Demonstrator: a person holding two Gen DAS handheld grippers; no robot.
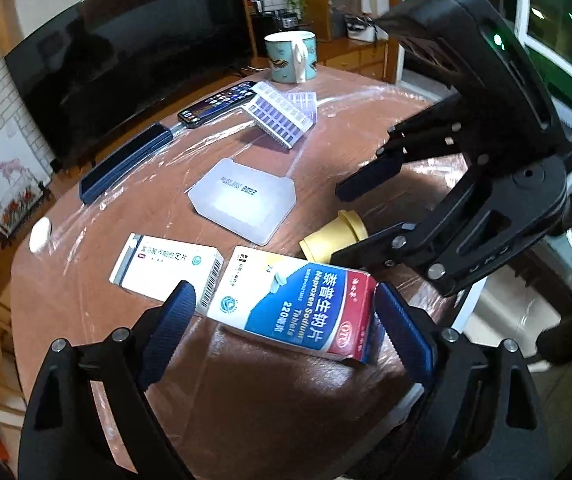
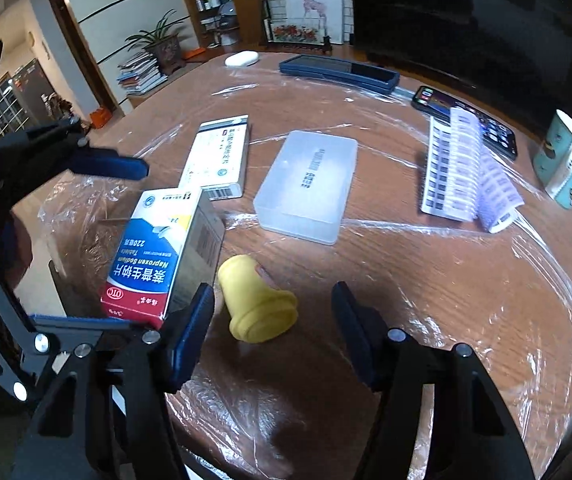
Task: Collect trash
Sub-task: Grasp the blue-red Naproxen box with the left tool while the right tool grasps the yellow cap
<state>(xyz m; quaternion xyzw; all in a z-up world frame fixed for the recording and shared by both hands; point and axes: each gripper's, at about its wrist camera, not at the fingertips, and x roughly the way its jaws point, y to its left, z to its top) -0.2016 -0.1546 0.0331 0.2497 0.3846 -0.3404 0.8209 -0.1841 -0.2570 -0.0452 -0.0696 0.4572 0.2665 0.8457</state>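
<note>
A blue, white and red Naproxen Sodium box [image 1: 290, 304] lies near the table's front edge, between the spread fingers of my open left gripper [image 1: 282, 312]; its right finger [image 1: 402, 328] is at the box's red end. The box also shows in the right wrist view [image 2: 154, 252]. A yellow plastic cup [image 2: 256, 300] lies on its side just ahead of my open right gripper [image 2: 274, 308], between its fingers' line. In the left wrist view the cup [image 1: 332, 238] lies under the right gripper [image 1: 350, 224]. A white medicine box [image 1: 166, 266] lies beside the Naproxen box.
On the film-covered wooden table [image 2: 406, 272] are a translucent plastic case [image 2: 306, 186], blister sheets [image 2: 462, 168], a phone [image 2: 466, 120], a dark blue flat case [image 2: 338, 70], a small white case [image 2: 242, 58] and a teal mug [image 2: 566, 160]. A TV [image 1: 118, 60] stands behind.
</note>
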